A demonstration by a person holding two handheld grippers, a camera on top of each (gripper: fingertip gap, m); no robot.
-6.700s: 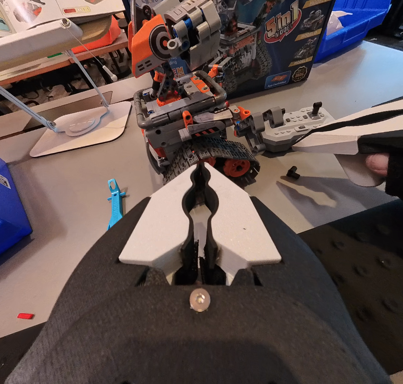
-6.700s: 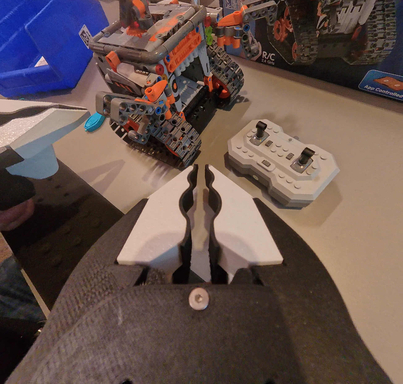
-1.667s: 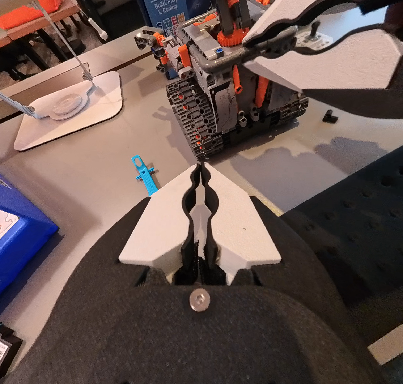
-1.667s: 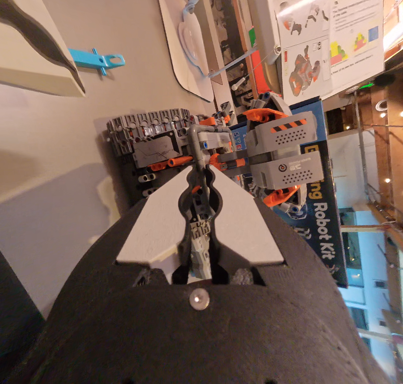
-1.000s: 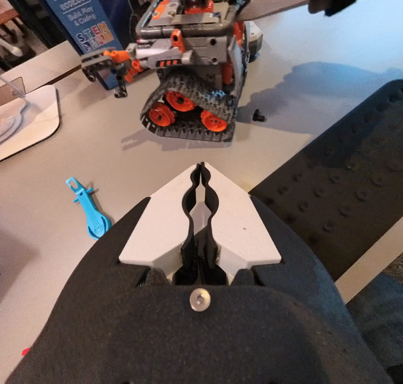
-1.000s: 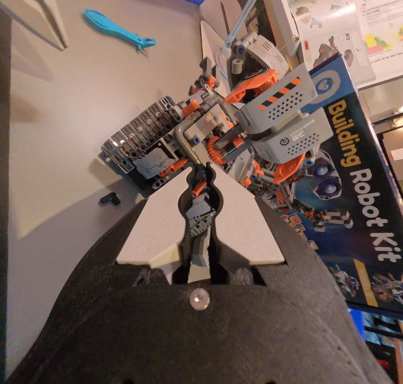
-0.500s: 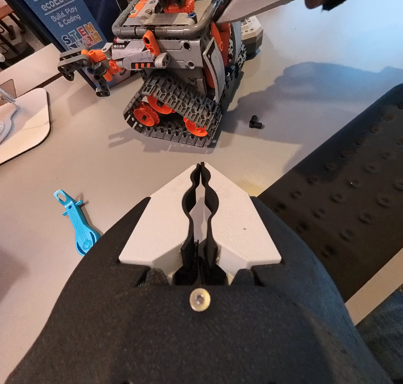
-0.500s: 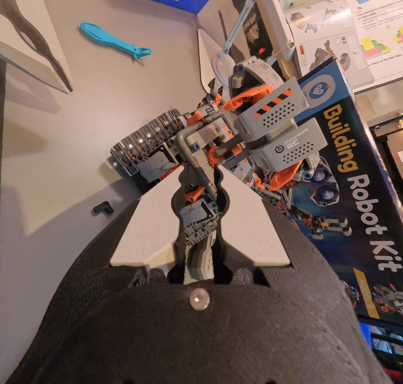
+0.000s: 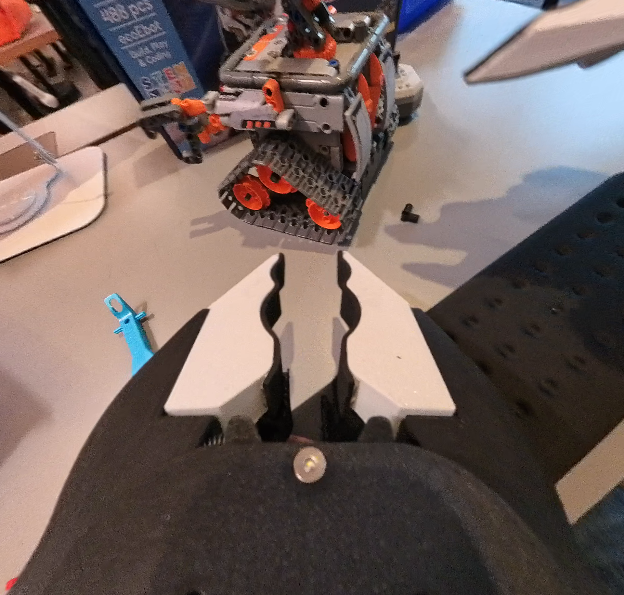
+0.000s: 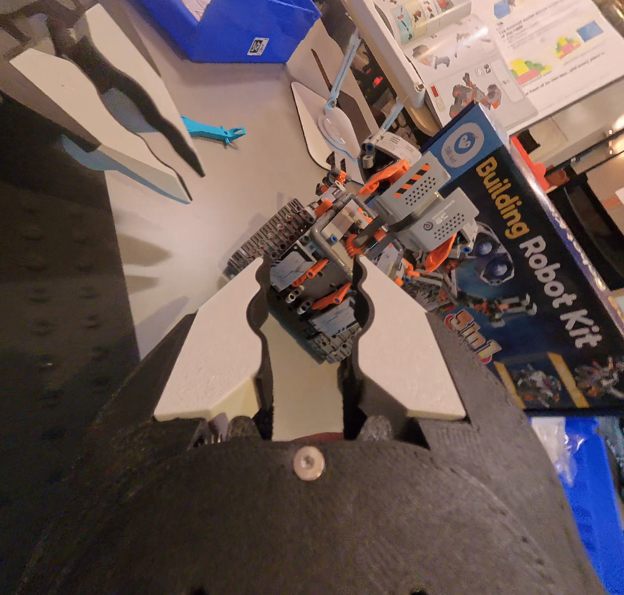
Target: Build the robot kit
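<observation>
Dim indoor light, soft shadows, motion blur, fisheye edges.

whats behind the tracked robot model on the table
Behind the tracked robot model stands a blue kit box, and a grey remote controller peeks out at its right. The model covers most of the controller.

Hobby workbench: kit box (image 10: 526, 274), instruction sheets (image 10: 506, 31), blue bins (image 10: 229, 14).

The left gripper (image 9: 310, 258), shut a moment earlier, had parted its fingers above the bare counter (image 9: 169, 274). The right gripper (image 10: 307, 261) had let go of the tracked toy robot (image 9: 304, 146), spread wide, and drawn back toward the upper right of the left wrist view.
</observation>
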